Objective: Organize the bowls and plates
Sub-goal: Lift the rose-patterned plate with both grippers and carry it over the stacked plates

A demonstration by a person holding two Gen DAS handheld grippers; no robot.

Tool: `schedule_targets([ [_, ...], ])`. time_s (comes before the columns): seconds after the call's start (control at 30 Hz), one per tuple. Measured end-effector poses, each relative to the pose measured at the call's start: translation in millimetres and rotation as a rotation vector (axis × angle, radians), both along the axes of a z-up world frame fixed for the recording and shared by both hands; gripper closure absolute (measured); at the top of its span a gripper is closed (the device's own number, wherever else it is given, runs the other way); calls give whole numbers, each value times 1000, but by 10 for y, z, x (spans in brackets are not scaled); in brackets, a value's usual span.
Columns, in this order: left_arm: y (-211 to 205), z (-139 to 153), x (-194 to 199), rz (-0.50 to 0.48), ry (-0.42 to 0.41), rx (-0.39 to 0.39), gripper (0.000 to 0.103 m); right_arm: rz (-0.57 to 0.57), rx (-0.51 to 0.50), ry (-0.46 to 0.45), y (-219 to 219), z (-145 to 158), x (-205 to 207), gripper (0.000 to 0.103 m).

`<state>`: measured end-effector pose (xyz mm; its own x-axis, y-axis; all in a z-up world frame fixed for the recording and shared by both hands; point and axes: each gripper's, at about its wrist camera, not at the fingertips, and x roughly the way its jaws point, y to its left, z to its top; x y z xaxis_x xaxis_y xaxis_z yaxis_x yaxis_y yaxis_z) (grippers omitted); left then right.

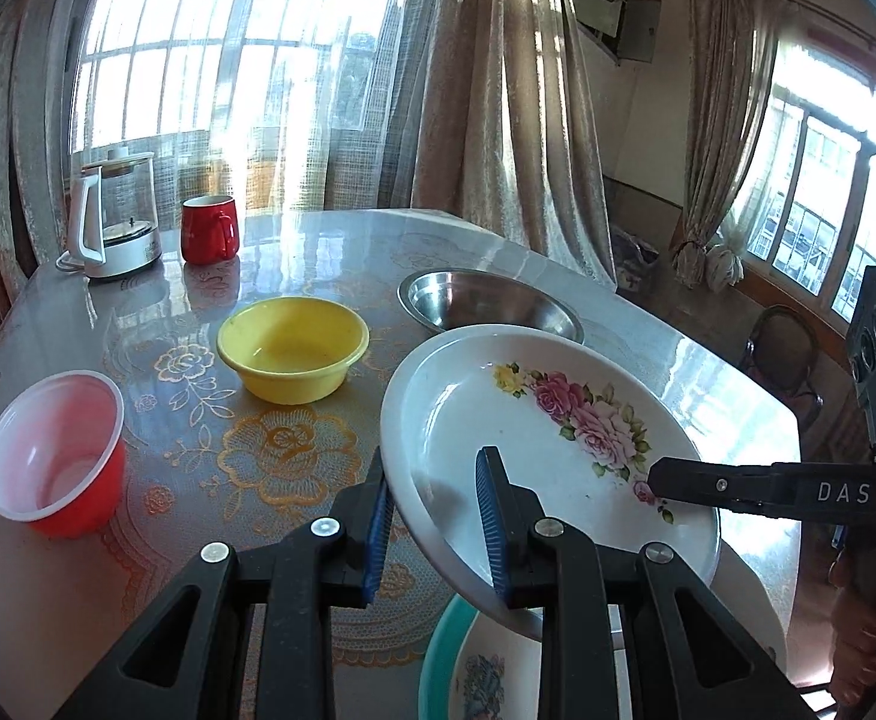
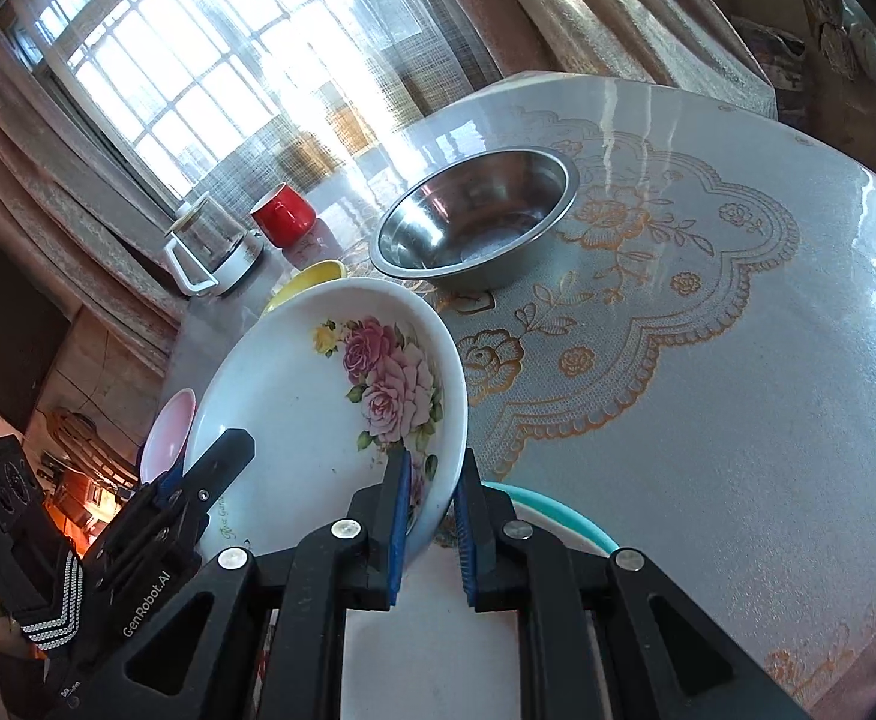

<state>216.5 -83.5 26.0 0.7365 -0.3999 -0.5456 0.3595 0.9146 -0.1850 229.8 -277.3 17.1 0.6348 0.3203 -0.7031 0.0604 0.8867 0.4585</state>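
Left wrist view: left gripper straddles the near rim of the rose plate, one blue pad under, one inside. The plate is off the table, tilted, rim gripped at 6 o'clock. The right gripper comes in from 3 o'clock w/ a finger across the plate's right edge. In the right wrist view the right gripper also has the plate rim between its pads, so both tools look clamped on the same plate, though pad contact on the far side isn't fully visible.

Risks, as I judge them:
- Glazed rim plus edge-only grips: plate could slip or pivot if either tool lets go early.
- Two tools pulling diff. ways could twist the plate out of the pads.
- Right below, at 6 o'clock, sits a teal-rimmed plate w/ a blue print; a drop would hit it, prob. chipping both.
- Steel bowl is just behind the plate at 12 o'clock, so a forward swing could clip it.

Containers:
- Steel bowl: nothing in it.
- Yellow bowl at 10 o'clock: looks empty, maybe a wet film.
- Red cup w/ white inside at 9 o'clock: empty.
- Red mug and glass kettle, far at 11 o'clock: mug contents hidden; kettle level unclear.
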Motion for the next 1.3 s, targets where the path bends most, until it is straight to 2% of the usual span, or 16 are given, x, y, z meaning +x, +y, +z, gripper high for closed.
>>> schedule_targets([
  [0.23, 12, -94, -255, -17, 23, -1, 76, -11, 8, 13, -22, -44, -263, 89],
  [0.53, -133, -109, -423, -62, 3, 32, 76, -51, 21, 41, -77, -126, -516, 88],
  [1.1, -360, -281, -665, -156, 32, 147, 74, -93, 58, 101, -263, -343, -874, 88],
  [1.3, -313, -314, -692, -170, 61, 151, 73, -74, 0, 113, -191, -294, -888, 86],
])
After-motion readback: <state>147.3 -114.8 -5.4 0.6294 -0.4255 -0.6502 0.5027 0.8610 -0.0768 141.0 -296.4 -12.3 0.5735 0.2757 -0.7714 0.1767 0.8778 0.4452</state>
